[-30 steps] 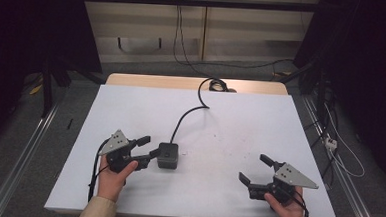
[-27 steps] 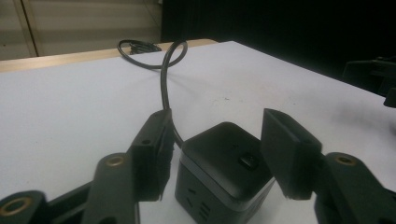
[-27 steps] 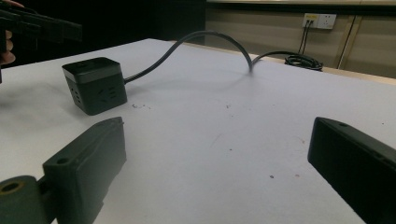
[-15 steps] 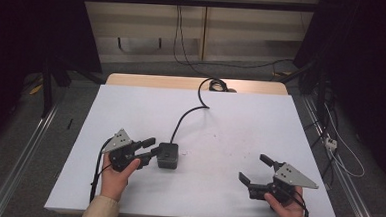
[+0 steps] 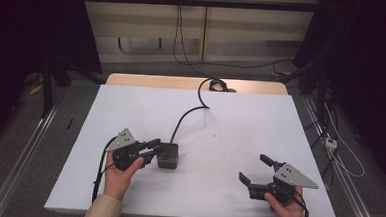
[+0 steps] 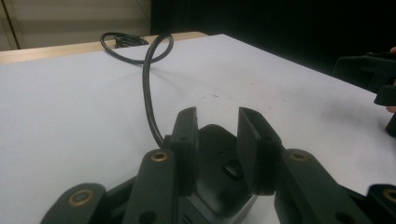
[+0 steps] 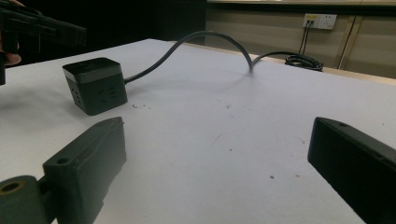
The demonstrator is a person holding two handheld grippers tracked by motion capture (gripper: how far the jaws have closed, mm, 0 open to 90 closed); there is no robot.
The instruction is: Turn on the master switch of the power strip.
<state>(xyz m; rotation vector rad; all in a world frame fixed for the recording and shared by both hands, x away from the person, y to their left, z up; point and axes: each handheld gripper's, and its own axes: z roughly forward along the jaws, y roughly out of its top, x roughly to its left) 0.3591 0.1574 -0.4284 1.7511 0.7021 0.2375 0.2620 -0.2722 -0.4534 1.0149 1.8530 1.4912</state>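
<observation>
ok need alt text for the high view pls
On a white table, the left gripper reaches a black cube power socket whose cable trails away. The right gripper rests open, apart.

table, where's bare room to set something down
Free: the table's far left, left of the cable; the far right, beyond the right gripper; the middle strip between that gripper and the power cube. Crowded: the near left, where the left gripper meets the cube.
</observation>
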